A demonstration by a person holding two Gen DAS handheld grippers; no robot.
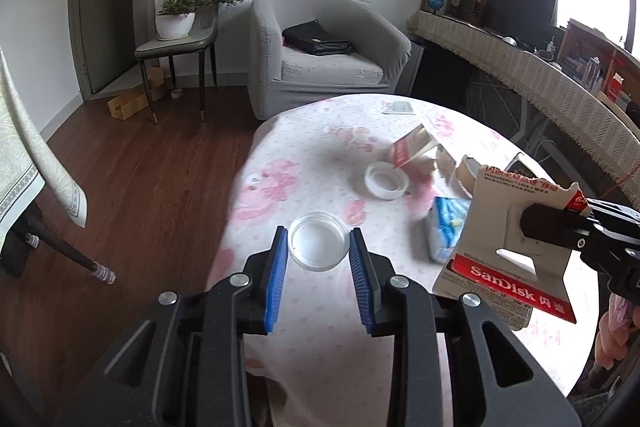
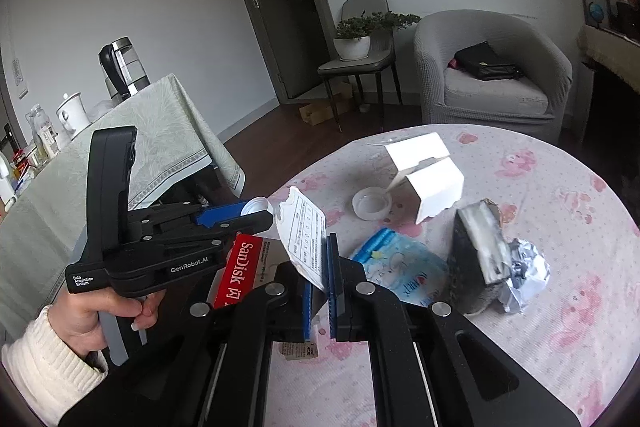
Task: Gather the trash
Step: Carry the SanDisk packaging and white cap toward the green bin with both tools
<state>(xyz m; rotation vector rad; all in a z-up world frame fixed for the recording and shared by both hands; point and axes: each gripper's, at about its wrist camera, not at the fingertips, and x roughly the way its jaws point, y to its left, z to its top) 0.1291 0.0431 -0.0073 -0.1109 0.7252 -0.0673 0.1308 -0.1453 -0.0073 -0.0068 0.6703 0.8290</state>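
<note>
On the round pink-patterned tabletop (image 1: 312, 163) I see my left gripper (image 1: 319, 243) with its fingers apart on either side of a white plastic lid (image 1: 318, 241) lying there. My right gripper (image 2: 320, 267) has its fingers clamped on a torn SanDisk card package (image 1: 512, 259), held above the tabletop's near edge.

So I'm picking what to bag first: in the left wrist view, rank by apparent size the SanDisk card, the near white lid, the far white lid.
1. SanDisk card, though it hangs nearest the camera.
2. Near white lid.
3. Far white lid; farther away, so true sizes may match.
</note>
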